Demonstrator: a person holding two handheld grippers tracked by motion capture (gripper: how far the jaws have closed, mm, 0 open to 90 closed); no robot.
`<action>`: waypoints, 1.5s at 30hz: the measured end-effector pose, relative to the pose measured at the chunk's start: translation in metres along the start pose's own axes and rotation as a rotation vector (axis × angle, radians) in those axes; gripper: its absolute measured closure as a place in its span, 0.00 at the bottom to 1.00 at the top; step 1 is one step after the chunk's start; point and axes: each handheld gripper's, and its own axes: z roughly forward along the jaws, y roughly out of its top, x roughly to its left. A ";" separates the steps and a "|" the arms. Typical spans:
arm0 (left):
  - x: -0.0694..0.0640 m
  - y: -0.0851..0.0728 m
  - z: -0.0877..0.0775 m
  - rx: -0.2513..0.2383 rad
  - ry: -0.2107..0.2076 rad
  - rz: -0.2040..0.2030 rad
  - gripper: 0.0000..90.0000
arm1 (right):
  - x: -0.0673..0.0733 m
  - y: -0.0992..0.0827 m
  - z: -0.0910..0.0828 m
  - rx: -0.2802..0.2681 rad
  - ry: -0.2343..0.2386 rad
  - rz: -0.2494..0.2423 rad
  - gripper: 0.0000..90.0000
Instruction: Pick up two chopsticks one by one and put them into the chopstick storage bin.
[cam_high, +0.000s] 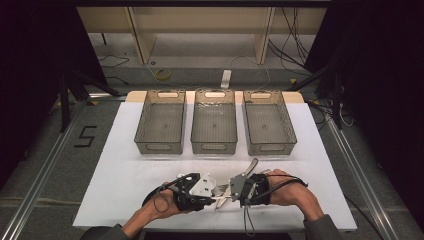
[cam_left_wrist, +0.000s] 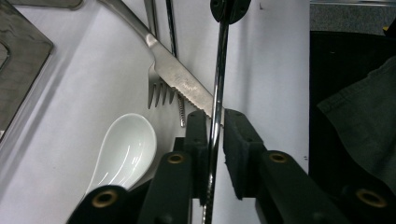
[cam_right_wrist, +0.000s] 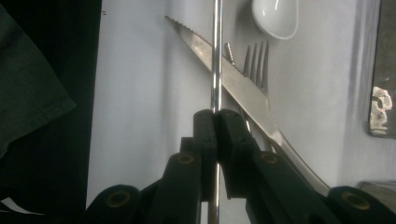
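A thin shiny metal rod (cam_left_wrist: 217, 70) (cam_right_wrist: 216, 56) spans level between my two grippers just above the white mat. My left gripper (cam_left_wrist: 215, 114) (cam_high: 214, 200) is shut on one end and my right gripper (cam_right_wrist: 215, 114) (cam_high: 231, 195) is shut on the other. The two face each other near the front edge. Below the rod lie a serrated knife (cam_left_wrist: 180, 77) (cam_right_wrist: 233, 77), a fork (cam_left_wrist: 161, 95) (cam_right_wrist: 259, 60) under the blade, a small threaded piece (cam_left_wrist: 182, 114) and a white ceramic spoon (cam_left_wrist: 126, 144) (cam_right_wrist: 276, 16).
Three grey mesh baskets (cam_high: 160, 147) (cam_high: 214, 148) (cam_high: 272, 148) stand in a row at the back of the white mat (cam_high: 125, 175). A metal utensil handle (cam_high: 251, 166) sticks up behind the right gripper. The mat's front edge is close to the hands.
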 end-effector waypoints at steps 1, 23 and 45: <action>0.000 0.000 0.000 0.000 -0.004 0.001 0.91 | 0.000 0.000 0.000 0.004 0.002 -0.006 0.96; 0.017 -0.008 -0.014 -0.025 0.014 -0.126 0.96 | -0.003 -0.030 -0.017 -0.258 -0.121 0.210 0.50; 0.060 -0.038 -0.054 -0.171 0.237 -0.427 0.96 | 0.004 -0.078 -0.012 -0.546 -0.268 0.668 0.30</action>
